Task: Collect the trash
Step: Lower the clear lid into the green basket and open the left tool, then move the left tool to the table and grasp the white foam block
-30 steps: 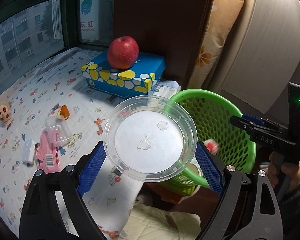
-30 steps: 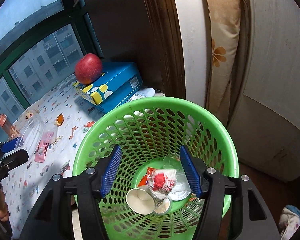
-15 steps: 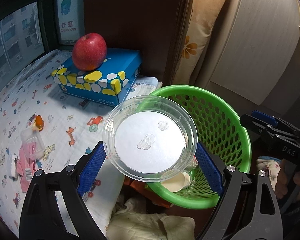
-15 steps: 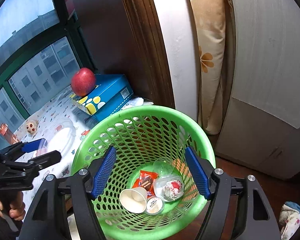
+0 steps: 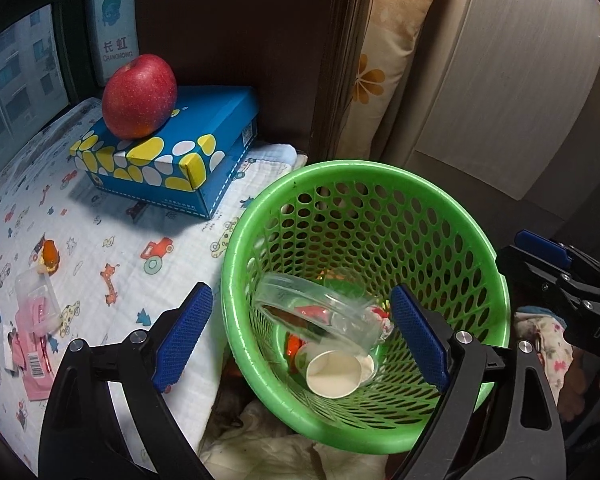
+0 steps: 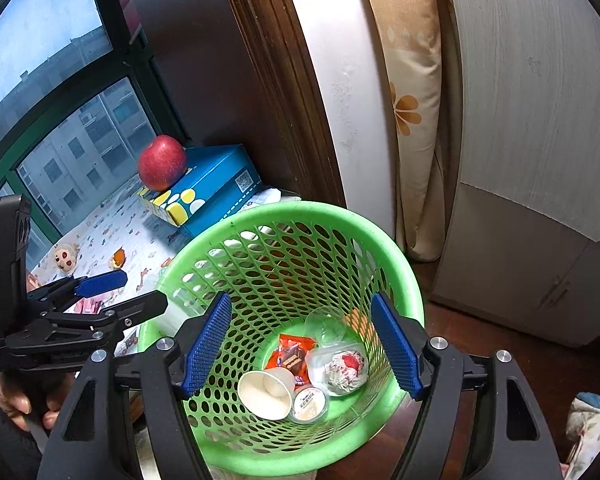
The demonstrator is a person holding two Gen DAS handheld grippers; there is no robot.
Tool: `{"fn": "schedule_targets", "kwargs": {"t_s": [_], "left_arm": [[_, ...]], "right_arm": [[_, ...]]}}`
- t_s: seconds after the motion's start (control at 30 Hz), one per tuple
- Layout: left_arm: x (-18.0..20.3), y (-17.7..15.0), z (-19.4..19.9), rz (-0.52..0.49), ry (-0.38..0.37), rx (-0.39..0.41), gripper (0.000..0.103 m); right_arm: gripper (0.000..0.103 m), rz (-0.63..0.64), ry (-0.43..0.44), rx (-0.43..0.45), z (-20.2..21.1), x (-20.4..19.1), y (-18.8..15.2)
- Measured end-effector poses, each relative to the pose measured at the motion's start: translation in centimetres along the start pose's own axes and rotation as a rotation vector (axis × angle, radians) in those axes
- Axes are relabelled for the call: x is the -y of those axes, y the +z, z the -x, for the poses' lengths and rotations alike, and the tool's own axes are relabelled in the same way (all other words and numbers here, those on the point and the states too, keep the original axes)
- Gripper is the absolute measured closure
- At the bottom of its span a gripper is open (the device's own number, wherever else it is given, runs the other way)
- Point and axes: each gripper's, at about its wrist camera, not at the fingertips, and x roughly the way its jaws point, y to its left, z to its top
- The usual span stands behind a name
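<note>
Your left gripper [image 5: 300, 340] hangs over the near rim of the green perforated basket [image 5: 496, 280], its blue-padded jaws standing wide apart with nothing pressed between them. Just below them, inside the basket, the clear plastic lid [image 5: 320, 314] lies tilted on top of the other trash: a white paper cup [image 5: 334, 374] on its side, a red snack wrapper [image 6: 294, 354] and a crumpled red-and-white wad [image 6: 346, 366]. Your right gripper [image 6: 300, 346] hovers above the same basket from the other side; its jaws have just been opening, and they stand apart and empty. To the left of the basket, a cartoon-print cloth [image 5: 100, 232] covers the ledge, with a pink packet [image 5: 34, 354] and a small clear container [image 5: 36, 306] still lying on it. Farther back, a red apple [image 5: 139, 95] sits on a blue box with yellow and white spots [image 5: 168, 160], beside the window [image 6: 60, 128].
</note>
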Motion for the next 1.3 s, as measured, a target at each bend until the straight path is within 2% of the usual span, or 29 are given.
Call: {"fn": "schedule_targets", "kwargs": {"t_s": [0.2,0.3,0.57,1.0,1.3], "left_arm": [[-0.8,-0.7,1.0,0.028,0.011,0.011,0.014],[-1.8,-1.3,2.1,0.038,0.041,0.021,0.014],[-6.6,-3.4,5.1,0.124,0.121,0.045,0.014],[-17.4,-7.0,9.3,0.307,0.281,0.066,0.014],[-27.2,-7.9,10.7,0.483,0.365,0.047,0.015]], "right_arm": [[0.033,0.0,0.002,0.004,0.3,-0.1,0.0],[0.033,0.006,0.013,0.003,0.2,-0.5,0.1],[0.033,0.051,0.059,-0.002,-0.3,-3.7,0.3],[0.032,0.156,0.165,-0.033,-2.5,-11.7,0.7],[0.032,0.23,0.245,-0.059,-4.1,-17.9,0.8]]}}
